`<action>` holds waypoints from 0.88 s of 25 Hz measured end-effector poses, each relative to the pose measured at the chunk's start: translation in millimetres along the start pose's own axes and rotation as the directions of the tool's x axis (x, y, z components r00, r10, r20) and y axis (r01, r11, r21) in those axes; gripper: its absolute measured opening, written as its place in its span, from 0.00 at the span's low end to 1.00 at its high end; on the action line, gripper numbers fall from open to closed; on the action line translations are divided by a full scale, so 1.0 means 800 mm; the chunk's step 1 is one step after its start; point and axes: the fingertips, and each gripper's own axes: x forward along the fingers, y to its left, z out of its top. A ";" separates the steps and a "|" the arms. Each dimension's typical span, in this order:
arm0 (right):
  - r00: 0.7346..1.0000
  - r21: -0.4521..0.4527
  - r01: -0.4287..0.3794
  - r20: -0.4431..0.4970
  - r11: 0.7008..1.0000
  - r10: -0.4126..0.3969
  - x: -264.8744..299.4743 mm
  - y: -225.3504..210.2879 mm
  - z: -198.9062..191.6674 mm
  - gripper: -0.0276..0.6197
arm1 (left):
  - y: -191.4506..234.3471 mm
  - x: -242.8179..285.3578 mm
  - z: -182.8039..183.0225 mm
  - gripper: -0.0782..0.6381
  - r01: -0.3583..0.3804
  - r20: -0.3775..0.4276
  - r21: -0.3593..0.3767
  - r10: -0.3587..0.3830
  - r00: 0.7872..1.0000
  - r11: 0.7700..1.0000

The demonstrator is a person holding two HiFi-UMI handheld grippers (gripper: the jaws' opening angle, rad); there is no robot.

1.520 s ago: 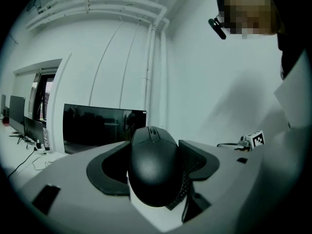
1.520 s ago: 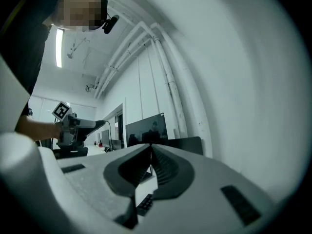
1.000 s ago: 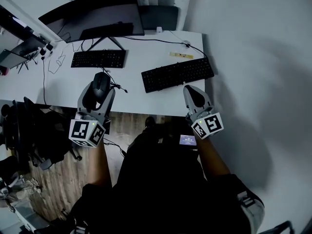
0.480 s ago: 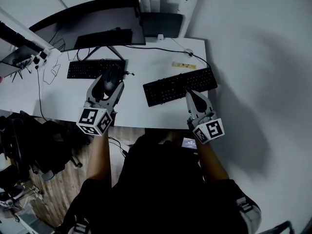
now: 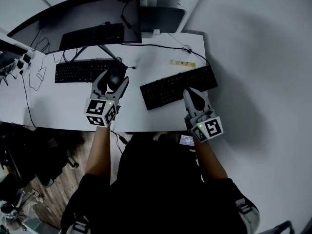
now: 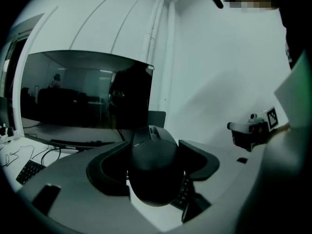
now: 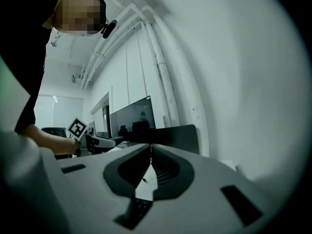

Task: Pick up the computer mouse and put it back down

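Left gripper view has your left gripper [image 6: 155, 165] clamped on the black computer mouse [image 6: 152, 172], one jaw on each flank and its wheel end pointing away from you, so the grip sits across the narrow width where the shell gives flat purchase. From the head view, the mouse hangs over the middle of the desk [image 5: 63, 108], just beside the right end of the left keyboard [image 5: 83, 71], toward the far edge under the monitor [image 5: 73, 16]. White surface showing beneath it suggests it is lifted, though I cannot be sure. Your right gripper [image 7: 151, 165] has its jaws together on nothing, parked over the near edge by the right keyboard [image 5: 178, 86], out of the way.
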 end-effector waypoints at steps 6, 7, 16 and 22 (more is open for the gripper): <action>0.999 0.009 -0.030 -0.040 1.000 0.030 0.036 0.020 -0.018 0.06 | 0.017 0.006 -0.084 0.53 -0.013 -0.114 -0.011 0.012 0.993 1.000; 0.998 0.006 -0.035 -0.047 0.999 0.035 0.040 0.024 -0.021 0.06 | 0.020 0.006 -0.101 0.53 -0.020 -0.137 -0.003 0.019 0.990 1.000; 0.993 0.000 -0.054 -0.102 0.999 0.053 0.065 0.045 -0.045 0.06 | 0.028 0.011 -0.241 0.53 -0.023 -0.344 0.061 0.043 0.938 0.998; 0.989 -0.009 -0.061 -0.134 0.998 0.060 0.064 0.051 -0.058 0.06 | 0.030 0.013 -0.295 0.53 -0.028 -0.436 0.103 0.070 0.897 0.994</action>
